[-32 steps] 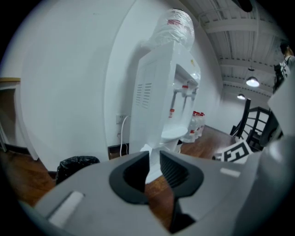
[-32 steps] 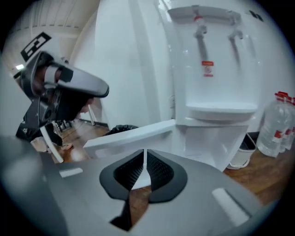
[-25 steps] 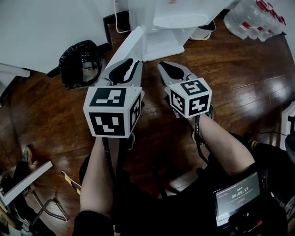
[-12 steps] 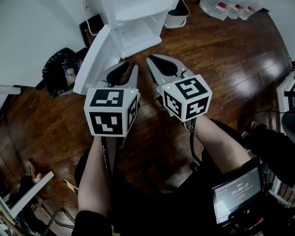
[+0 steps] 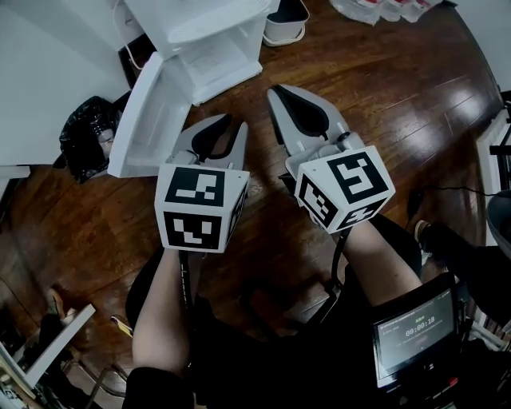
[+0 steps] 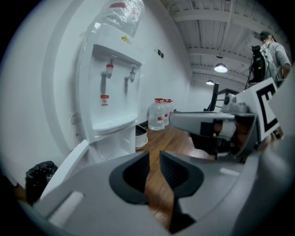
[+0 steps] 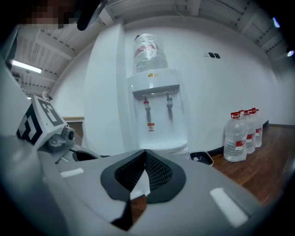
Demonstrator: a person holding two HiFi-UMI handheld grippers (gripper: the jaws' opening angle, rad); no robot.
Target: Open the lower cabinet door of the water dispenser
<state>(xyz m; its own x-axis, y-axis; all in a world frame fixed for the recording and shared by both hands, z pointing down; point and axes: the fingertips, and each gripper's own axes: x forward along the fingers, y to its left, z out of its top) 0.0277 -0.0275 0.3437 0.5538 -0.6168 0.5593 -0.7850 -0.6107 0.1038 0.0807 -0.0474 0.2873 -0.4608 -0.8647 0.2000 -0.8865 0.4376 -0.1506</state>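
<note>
The white water dispenser [image 5: 200, 32] stands at the top of the head view, against the wall. Its lower cabinet door [image 5: 148, 112] is swung wide open to the left, and the shelf inside [image 5: 215, 64] shows. My left gripper [image 5: 219, 121] hangs over the floor just right of the door's free edge, clear of it. A narrow slit shows between its pads [image 6: 170, 168] and nothing is in it. My right gripper [image 5: 281, 94] is held higher beside it, its pads [image 7: 156, 170] meeting at the tips, empty. In both gripper views the dispenser [image 6: 115, 92] [image 7: 156, 110] is a little way off.
A black rubbish bag [image 5: 88, 136] sits left of the door. A small white bin [image 5: 286, 24] and several water bottles [image 7: 239, 136] stand right of the dispenser. Dark wooden floor [image 5: 399, 104] spreads to the right. A person [image 6: 272, 50] stands far off.
Both grippers have drawn back from the dispenser, and the right one has risen. The open door, close to the left gripper's tips before, now lies farther to its left. The door stayed open.
</note>
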